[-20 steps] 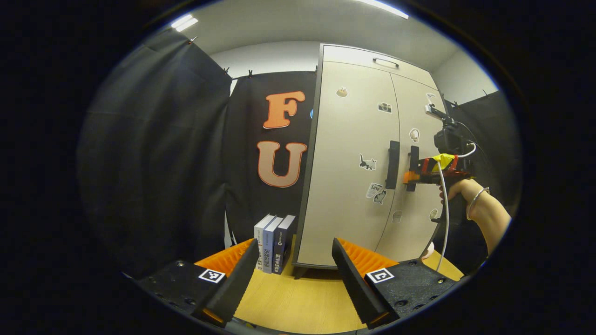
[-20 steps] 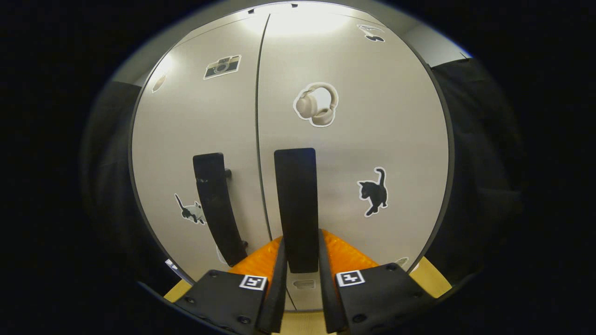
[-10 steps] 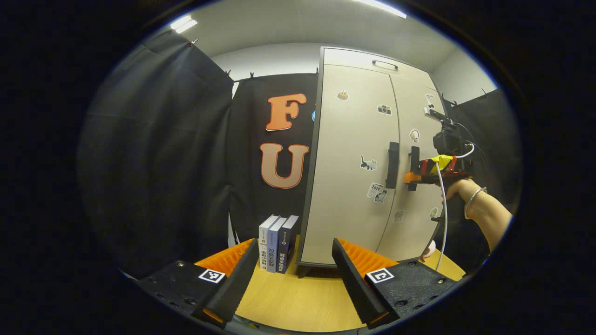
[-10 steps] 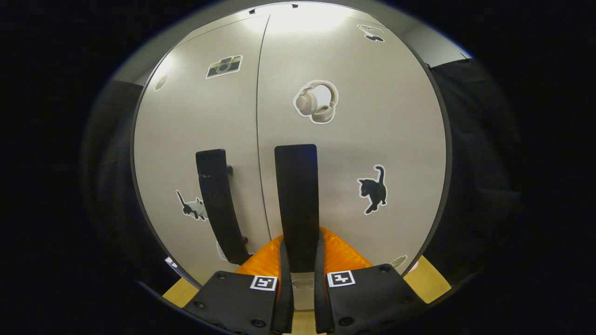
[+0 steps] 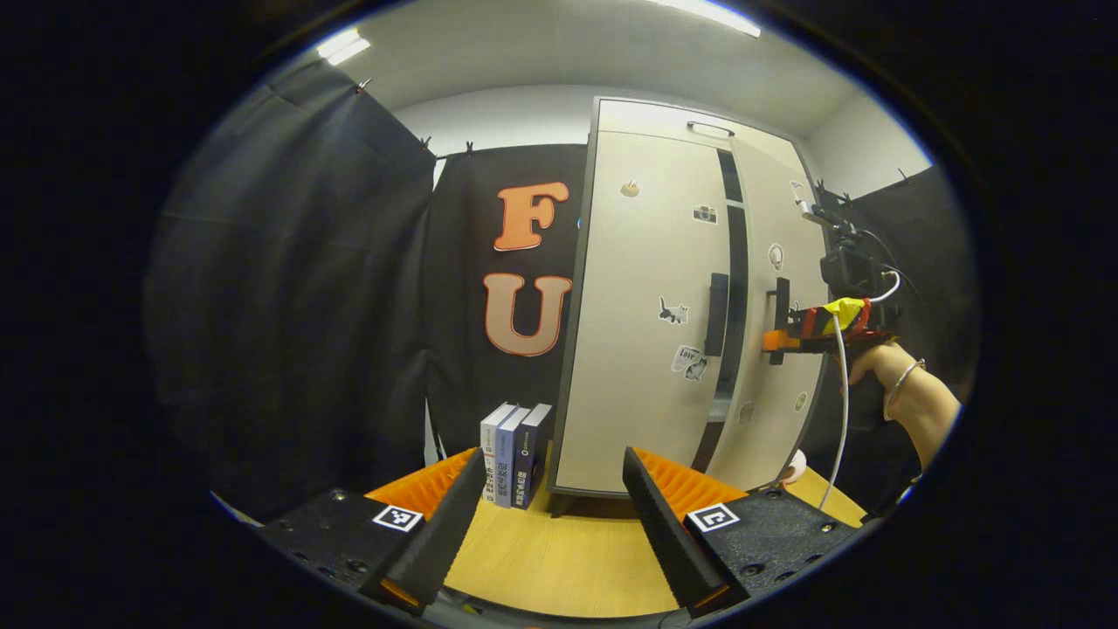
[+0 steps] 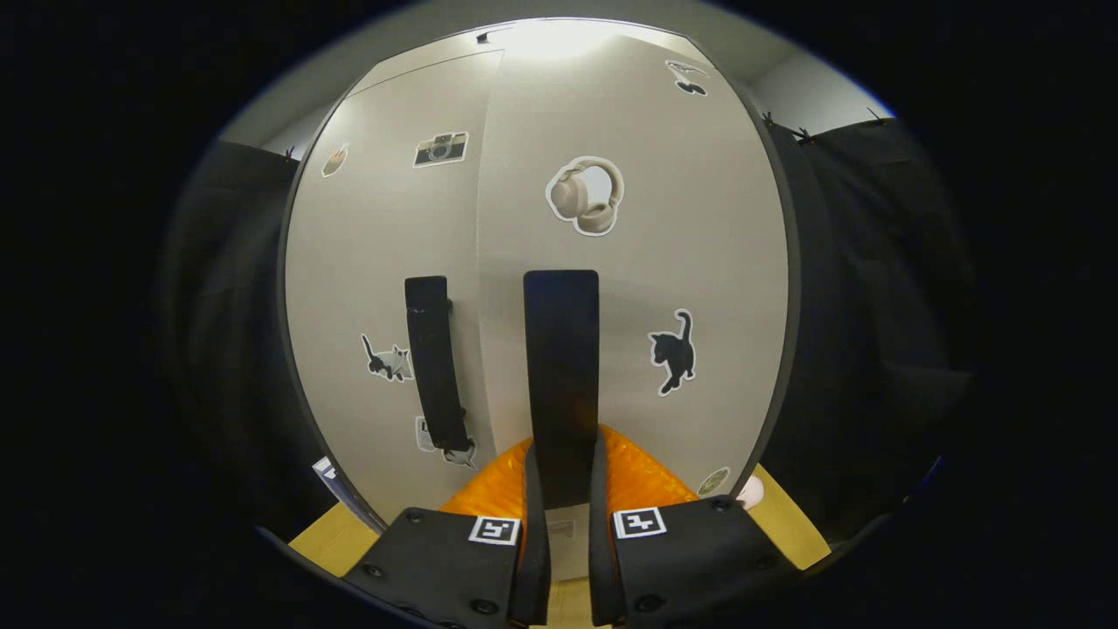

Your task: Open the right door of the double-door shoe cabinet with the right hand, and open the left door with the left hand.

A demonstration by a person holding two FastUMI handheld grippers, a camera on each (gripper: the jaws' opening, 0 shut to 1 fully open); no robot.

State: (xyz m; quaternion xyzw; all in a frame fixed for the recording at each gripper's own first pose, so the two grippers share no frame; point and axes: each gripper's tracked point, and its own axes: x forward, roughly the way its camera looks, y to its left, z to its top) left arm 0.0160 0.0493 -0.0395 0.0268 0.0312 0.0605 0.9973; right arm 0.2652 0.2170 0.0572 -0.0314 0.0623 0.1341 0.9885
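A tall beige shoe cabinet (image 5: pixel 646 262) with stickers stands on a wooden table. Its right door (image 5: pixel 780 376) is swung out a little, leaving a dark gap beside the left door (image 5: pixel 642 367), which is flush. In the right gripper view my right gripper (image 6: pixel 563 489) is shut on the right door's black handle (image 6: pixel 562 349); the left door's handle (image 6: pixel 432 358) is to its left. In the left gripper view the same gripper (image 5: pixel 777 336) shows, held by a hand (image 5: pixel 873 362). My left gripper (image 5: pixel 550 515) is open, low over the table, well short of the left handle (image 5: pixel 716 313).
Three books (image 5: pixel 511 454) stand upright on the wooden table (image 5: pixel 559 559) just left of the cabinet. Black cloth walls close in on the left and behind. A white cable (image 5: pixel 841 411) hangs from the right gripper.
The right gripper closed onto the right handle and pulled it, so the right door has swung out and a dark gap has appeared between the doors. The left gripper has barely moved.
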